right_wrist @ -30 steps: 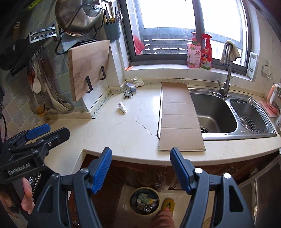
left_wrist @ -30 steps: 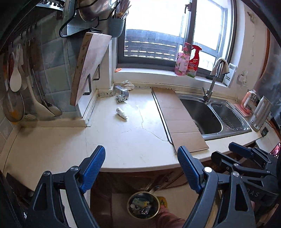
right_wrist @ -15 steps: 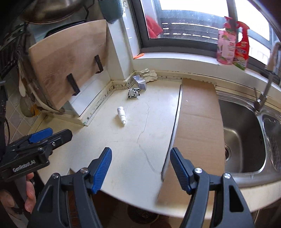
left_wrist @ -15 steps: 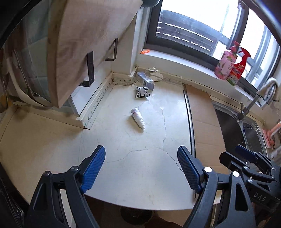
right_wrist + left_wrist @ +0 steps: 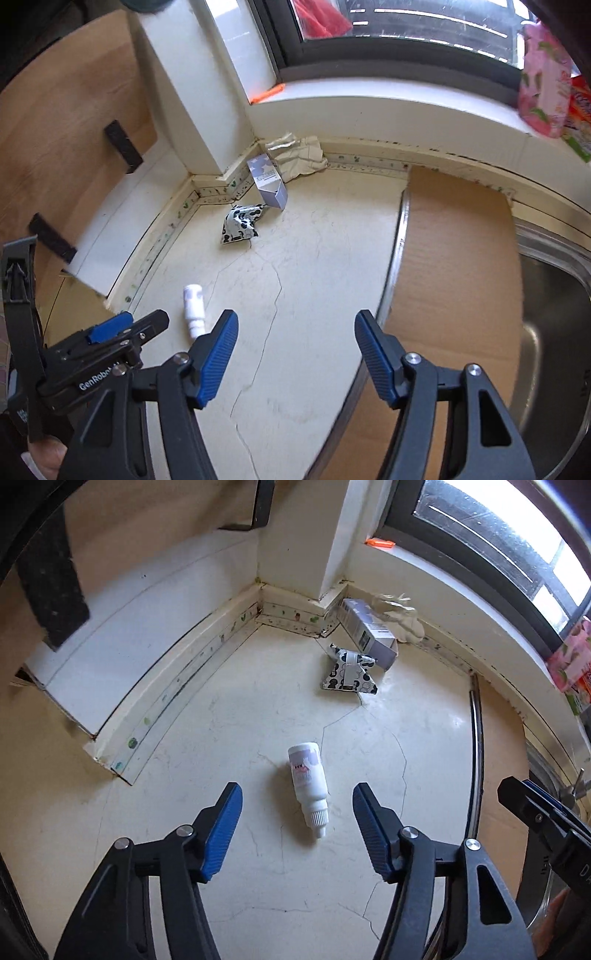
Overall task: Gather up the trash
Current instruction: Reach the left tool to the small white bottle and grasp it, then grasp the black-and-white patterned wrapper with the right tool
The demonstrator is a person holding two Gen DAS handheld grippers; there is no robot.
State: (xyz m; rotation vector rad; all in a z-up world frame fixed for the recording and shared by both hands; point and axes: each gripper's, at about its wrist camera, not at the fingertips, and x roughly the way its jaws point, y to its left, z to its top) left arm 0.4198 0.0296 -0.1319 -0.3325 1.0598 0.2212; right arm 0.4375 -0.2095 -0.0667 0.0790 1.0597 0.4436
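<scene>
Left gripper (image 5: 297, 827): tilted steeply down over the cracked countertop (image 5: 236, 731); its jaws have just been closing but stand apart, pads touching nothing.
Small white bottle (image 5: 308, 781): lies on its side on the countertop, nozzle toward the camera, in line with the gap between the left fingers, untouched by either pad.
Left margin: a raised white ledge (image 5: 122, 672) with a wooden cutting board (image 5: 70, 129) leaning above it; bare counter lies between ledge and bottle.
Back corner: a patterned wrapper (image 5: 349, 672) lies flat, touching a small lavender box (image 5: 365, 631); crumpled paper (image 5: 301, 153) rests behind the box against the wall below the window sill (image 5: 388, 107).
Right gripper (image 5: 295, 350): angled down over bare counter, fingers parted and empty; the bottle is to its left, just beyond its left fingertip.
Right margin: a cardboard sheet (image 5: 458, 258) lies along the metal edge of the sink (image 5: 554, 295); open counter runs from this edge to the bottle.
Far right, on the sill: a pink pouch (image 5: 543, 85).
</scene>
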